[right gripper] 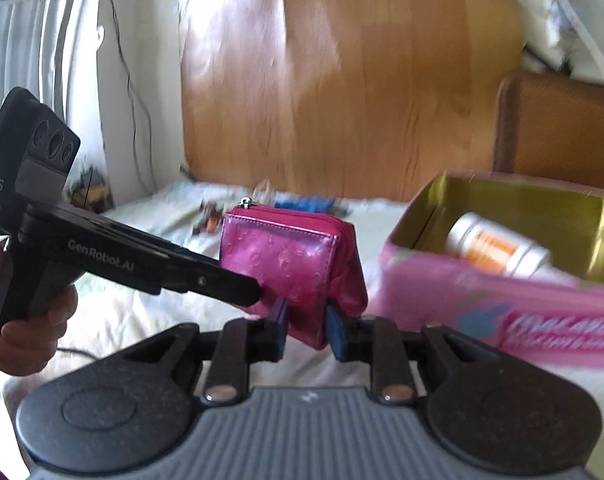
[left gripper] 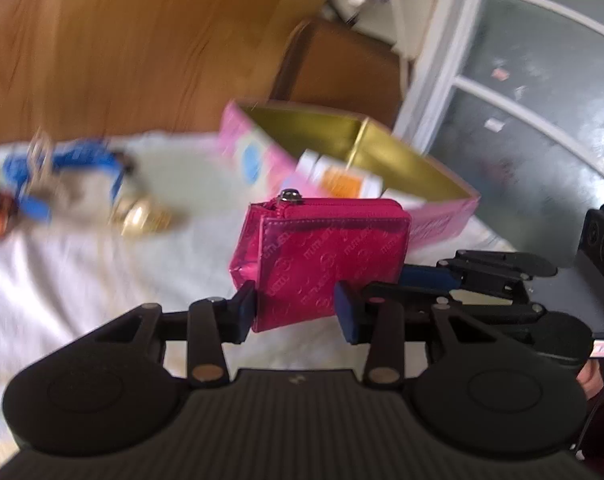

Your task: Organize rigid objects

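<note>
The right gripper (right gripper: 307, 326) has its fingers (right gripper: 280, 328) clamped on the lower corner of the pink wallet (right gripper: 290, 260), holding it upright above the bed (left gripper: 82, 272). The left gripper (left gripper: 296, 306) has its fingers (left gripper: 244, 308) on either side of the wallet's other bottom corner; I cannot tell whether they press it. Just beyond the wallet stands an open pink tin (right gripper: 482, 300) with a white bottle (right gripper: 498, 250) lying inside.

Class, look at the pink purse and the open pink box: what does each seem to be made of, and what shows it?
Pink purse: probably glossy faux leather; shiny embossed surface, stitched edge, metal zip pull.
Pink box: likely printed tin; its gold inner walls gleam like metal, though foil-lined card is possible.
</note>
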A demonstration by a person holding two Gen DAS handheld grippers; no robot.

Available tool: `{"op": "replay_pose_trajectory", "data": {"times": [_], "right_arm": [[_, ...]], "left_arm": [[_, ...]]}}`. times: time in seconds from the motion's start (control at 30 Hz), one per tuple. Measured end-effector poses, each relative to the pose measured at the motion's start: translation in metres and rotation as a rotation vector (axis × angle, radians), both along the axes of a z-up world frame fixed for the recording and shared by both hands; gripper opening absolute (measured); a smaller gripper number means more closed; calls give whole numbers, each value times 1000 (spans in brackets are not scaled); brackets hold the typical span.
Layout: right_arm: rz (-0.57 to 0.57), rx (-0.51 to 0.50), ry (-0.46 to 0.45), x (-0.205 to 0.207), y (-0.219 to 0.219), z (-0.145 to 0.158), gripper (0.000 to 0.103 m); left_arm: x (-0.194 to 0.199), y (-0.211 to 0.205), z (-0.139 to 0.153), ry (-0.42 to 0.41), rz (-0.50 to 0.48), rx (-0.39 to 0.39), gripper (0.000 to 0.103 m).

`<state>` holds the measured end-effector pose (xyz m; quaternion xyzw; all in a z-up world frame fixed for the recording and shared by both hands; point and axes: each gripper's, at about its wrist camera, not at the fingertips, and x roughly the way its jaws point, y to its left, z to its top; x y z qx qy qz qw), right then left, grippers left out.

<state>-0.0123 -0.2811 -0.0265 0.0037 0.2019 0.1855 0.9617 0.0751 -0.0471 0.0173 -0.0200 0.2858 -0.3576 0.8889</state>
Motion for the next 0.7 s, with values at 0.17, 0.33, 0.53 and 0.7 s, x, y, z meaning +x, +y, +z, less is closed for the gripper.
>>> {"op": "replay_pose_trajectory", "data": {"times": [0.17,0.33,0.53,0.7], "right_arm": [[-102,-13,-125,-14,-26,25,21],[-238,-34,-151,-3,-66,32,21],[-386,5,-116,22,-129,22,21],[-467,23,-61,49,-166,16,22]], "left_arm": [[6,-40,32,-110,-55,20,44],[36,-100,44,-130,-113,58,44],[73,-186,43,-106,-175,133,45],[96,-240,33,-76,-177,209,47]]}}
